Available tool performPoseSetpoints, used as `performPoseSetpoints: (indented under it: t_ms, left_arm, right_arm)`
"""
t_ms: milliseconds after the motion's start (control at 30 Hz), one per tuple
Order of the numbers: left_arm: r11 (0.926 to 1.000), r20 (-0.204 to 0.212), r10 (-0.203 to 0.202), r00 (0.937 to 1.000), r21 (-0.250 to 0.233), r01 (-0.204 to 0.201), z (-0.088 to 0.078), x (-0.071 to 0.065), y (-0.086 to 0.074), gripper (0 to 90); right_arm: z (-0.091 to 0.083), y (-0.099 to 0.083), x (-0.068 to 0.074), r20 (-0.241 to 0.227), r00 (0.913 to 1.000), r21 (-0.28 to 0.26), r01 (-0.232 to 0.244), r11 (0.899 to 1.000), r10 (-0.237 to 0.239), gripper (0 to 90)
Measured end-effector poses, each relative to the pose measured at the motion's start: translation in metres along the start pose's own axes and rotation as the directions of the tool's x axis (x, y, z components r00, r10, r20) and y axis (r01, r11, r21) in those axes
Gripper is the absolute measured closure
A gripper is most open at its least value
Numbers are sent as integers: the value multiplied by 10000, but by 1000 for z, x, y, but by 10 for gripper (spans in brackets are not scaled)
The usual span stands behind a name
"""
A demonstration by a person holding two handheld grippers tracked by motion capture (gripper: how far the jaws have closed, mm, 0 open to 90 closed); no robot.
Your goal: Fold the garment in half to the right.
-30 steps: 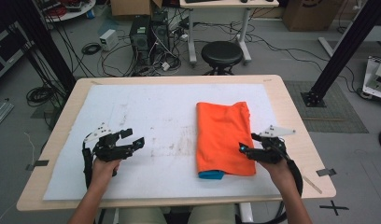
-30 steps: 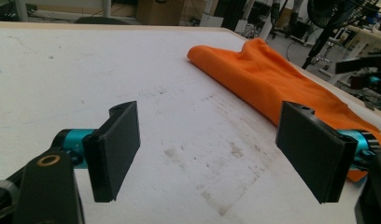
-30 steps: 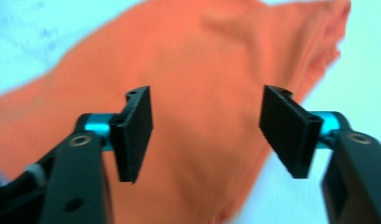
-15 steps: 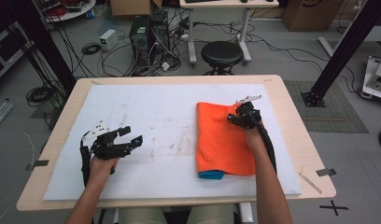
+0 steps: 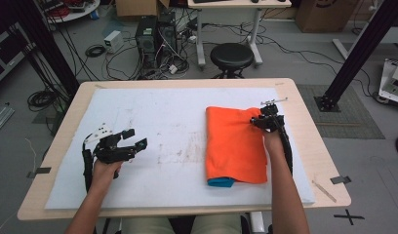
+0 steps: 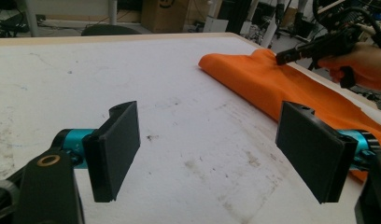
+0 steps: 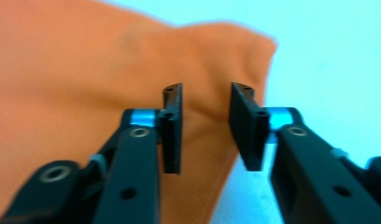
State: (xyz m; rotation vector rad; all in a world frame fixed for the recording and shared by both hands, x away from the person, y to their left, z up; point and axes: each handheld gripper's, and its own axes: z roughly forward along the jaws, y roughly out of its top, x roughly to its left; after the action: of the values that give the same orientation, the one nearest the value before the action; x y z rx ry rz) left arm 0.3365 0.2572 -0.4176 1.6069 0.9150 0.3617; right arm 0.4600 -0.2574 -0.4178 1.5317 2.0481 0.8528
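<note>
The right claw (image 5: 263, 120) sits right of centre in the high view, at the upper right corner of the folded orange cloth (image 5: 233, 144); its jaws have just been closing, then eased slightly, and now stand narrowly apart with a ridge of cloth between them, pads not visibly pressing. The left claw (image 5: 133, 141), lower left, hovers with jaws wide apart over bare white mat (image 5: 153, 107). Open mat separates both. The counter (image 5: 309, 141) edge runs just right of the cloth.
</note>
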Motion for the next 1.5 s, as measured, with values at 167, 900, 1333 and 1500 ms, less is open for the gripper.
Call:
performPoseSetpoints:
  t_ms: [167,900,1333,1500]
  left_arm:
    - [10000,-5,45,10000,14,-45,-1,-2,0,220]
    - [9998,-87,-47,10000,-187,45,-7,3,2,220]
    - [9997,53,-113,9999,-195,114,-6,-1,1,220]
    - [9999,120,-76,9999,-152,78,-6,-3,-1,220]
  right_arm:
    - [7,15,2,-542,9981,-415,279,9988,-301,598]
    - [-39,-5,-4,-558,9982,-1560,115,9877,-204,532]
    - [-38,-73,26,-1505,9757,-320,1565,9872,-1595,490]
    - [-44,-82,24,-1009,9814,-599,1576,9857,-1631,443]
